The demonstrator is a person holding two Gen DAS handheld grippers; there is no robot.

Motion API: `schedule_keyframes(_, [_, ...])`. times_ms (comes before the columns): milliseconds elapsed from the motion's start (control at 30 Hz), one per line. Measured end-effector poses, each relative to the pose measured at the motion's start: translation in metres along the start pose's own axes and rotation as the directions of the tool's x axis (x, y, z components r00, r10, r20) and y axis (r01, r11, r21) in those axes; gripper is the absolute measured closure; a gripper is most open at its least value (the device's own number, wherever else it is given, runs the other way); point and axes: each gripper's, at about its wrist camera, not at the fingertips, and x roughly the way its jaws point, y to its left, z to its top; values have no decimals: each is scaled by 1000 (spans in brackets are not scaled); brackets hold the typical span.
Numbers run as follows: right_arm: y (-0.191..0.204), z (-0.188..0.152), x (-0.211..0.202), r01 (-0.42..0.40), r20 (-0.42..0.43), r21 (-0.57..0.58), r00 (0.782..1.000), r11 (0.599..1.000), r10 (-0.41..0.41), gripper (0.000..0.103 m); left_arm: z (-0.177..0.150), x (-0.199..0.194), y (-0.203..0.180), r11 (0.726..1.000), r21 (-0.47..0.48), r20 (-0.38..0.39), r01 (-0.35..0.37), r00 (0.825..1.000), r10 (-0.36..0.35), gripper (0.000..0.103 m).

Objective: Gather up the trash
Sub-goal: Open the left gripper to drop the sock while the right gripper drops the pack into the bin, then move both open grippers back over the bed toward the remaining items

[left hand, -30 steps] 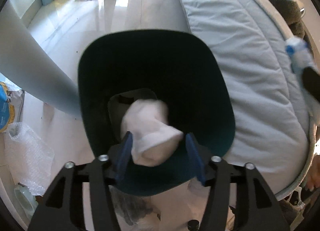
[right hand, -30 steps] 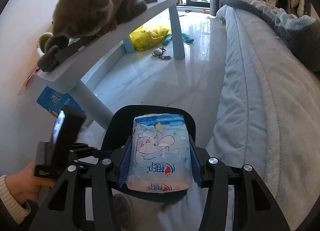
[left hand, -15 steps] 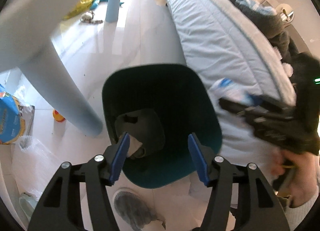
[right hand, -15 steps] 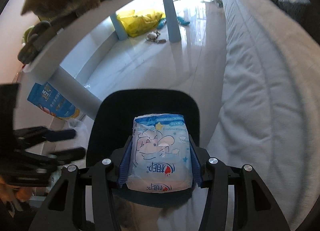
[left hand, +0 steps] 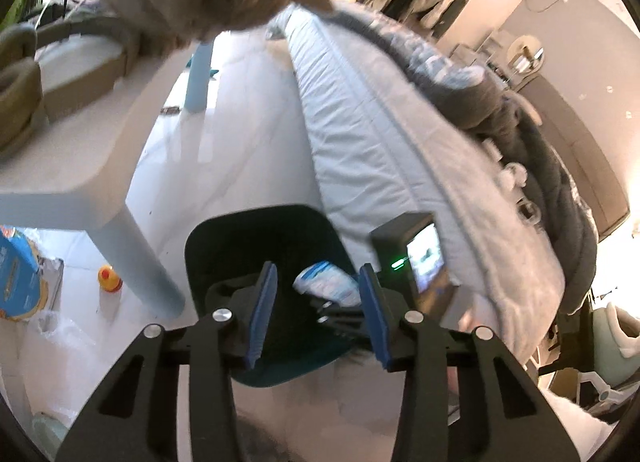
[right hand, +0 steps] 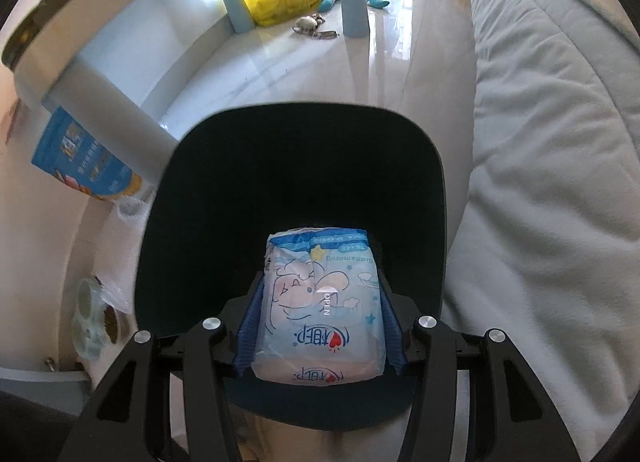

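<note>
The right gripper (right hand: 320,332) pinches a soft, glossy tissue pack (right hand: 320,310) between blue ribbed pads, held over the dark rounded-square bin (right hand: 296,189). The left gripper (left hand: 318,312) is spread wide with nothing between its pads; the bin (left hand: 224,246) sits at its 12 o'clock, beside the quilted bed (left hand: 380,133).

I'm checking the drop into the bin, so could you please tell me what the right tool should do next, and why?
Probably open the right tool and let go. It is shut on the tissue pack, which hangs over the mouth of the dark bin. The left tool is open and holds nothing.
</note>
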Motion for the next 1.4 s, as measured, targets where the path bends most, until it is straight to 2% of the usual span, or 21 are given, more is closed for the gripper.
schedule_keyframes(233, [10,-3,19,0,-58,-28,998,1000,-2,49,11,-23,-20,999,25,78,30,996,-32,59])
schedule_keyframes(333, [16,-5,19,0,-59,-42,998,999,-2,34,13,-33,-25,999,40,103,37,994,-40,59])
schedule_keyframes(400, [19,-5,12,0,-44,-52,999,999,-2,31,15,-39,-28,998,48,121,34,992,-39,59])
schedule_keyframes(700, [22,1,-55,-28,87,-85,996,996,35,31,24,-57,-54,995,95,201,16,979,-35,59])
schedule_keyframes(967, [7,3,-124,-36,239,-101,969,994,60,31,30,-61,-84,992,125,265,-27,964,-7,58])
schedule_keyframes(1133, [-18,-2,-165,-12,314,-82,949,997,37,31,35,-53,-104,989,146,263,-10,964,-29,55])
schedule_keyframes(1400, [-69,-21,-208,52,376,-18,925,998,-42,31,41,-28,-140,987,159,250,34,966,-73,48])
